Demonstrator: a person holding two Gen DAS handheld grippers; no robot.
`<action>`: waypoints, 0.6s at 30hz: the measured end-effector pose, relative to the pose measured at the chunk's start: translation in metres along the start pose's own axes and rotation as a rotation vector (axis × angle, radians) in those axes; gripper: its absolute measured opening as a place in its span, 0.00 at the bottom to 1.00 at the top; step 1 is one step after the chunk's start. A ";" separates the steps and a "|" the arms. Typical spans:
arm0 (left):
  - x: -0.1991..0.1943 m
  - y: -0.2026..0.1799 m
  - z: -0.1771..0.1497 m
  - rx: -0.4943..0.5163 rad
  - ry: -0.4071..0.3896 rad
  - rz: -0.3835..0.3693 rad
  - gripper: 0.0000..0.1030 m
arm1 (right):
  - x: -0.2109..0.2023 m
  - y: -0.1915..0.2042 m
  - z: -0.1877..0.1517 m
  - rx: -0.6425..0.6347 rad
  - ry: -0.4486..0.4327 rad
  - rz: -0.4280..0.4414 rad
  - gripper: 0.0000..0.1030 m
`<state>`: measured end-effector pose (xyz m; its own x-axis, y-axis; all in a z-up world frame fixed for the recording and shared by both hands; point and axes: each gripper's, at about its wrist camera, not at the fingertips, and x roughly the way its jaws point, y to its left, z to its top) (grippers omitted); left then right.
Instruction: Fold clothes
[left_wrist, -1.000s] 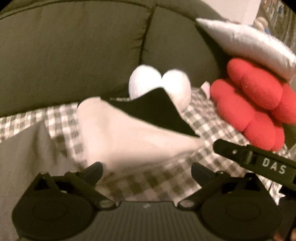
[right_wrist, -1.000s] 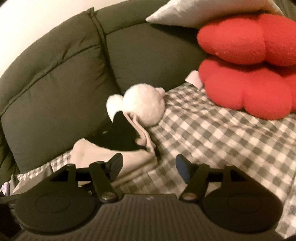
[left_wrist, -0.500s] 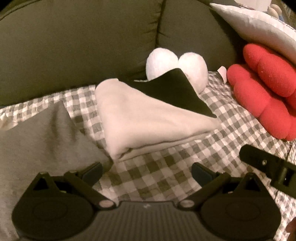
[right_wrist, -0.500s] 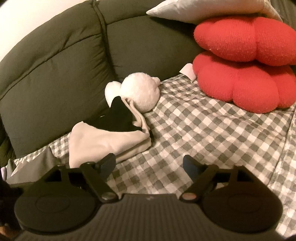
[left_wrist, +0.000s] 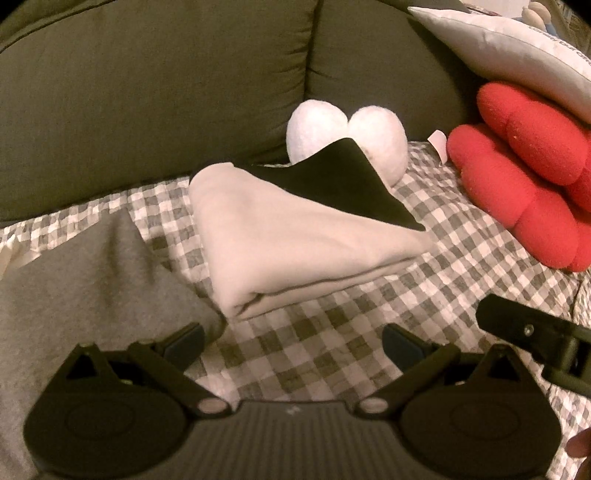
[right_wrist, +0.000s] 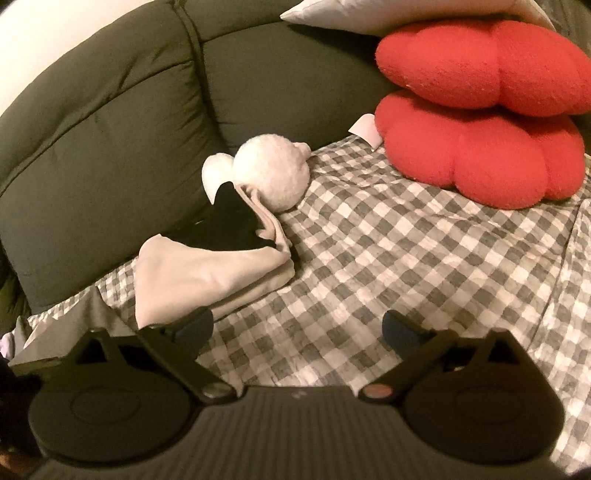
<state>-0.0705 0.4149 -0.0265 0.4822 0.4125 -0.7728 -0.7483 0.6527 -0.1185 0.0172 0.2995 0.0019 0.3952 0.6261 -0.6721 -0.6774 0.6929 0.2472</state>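
A folded pale beige garment (left_wrist: 295, 251) (right_wrist: 207, 273) with a black layer (left_wrist: 340, 181) (right_wrist: 229, 225) on top lies on the checked blanket (left_wrist: 332, 350) (right_wrist: 406, 266). A grey garment (left_wrist: 85, 288) (right_wrist: 74, 317) lies spread to its left. My left gripper (left_wrist: 293, 341) hovers open just in front of the folded pile, with nothing between its fingers. My right gripper (right_wrist: 297, 325) is to the right of the pile, its jaws opening wide and empty. Part of the right gripper's body (left_wrist: 535, 339) shows at the right edge of the left wrist view.
A white plush toy (left_wrist: 347, 144) (right_wrist: 273, 173) rests behind the pile against the dark green sofa back (left_wrist: 166, 92) (right_wrist: 110, 129). Red flower-shaped cushions (left_wrist: 524, 177) (right_wrist: 476, 110) and a white pillow (left_wrist: 517, 48) are stacked at the right.
The folded pile has come to rest on the blanket. Both grippers pulled back a little from it. The right gripper's jaws spread wider.
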 end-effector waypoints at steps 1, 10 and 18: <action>0.000 0.000 0.000 0.002 -0.001 0.001 0.99 | 0.000 0.000 0.000 0.000 -0.001 -0.001 0.97; -0.003 -0.002 0.000 0.003 -0.003 0.000 0.99 | -0.001 -0.001 0.000 0.002 -0.001 -0.005 0.97; -0.004 -0.003 0.001 0.004 -0.002 0.001 0.99 | -0.002 0.000 0.000 0.001 -0.002 -0.001 0.97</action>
<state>-0.0698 0.4118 -0.0227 0.4829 0.4144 -0.7714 -0.7466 0.6552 -0.1154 0.0162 0.2980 0.0032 0.3973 0.6260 -0.6710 -0.6762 0.6940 0.2471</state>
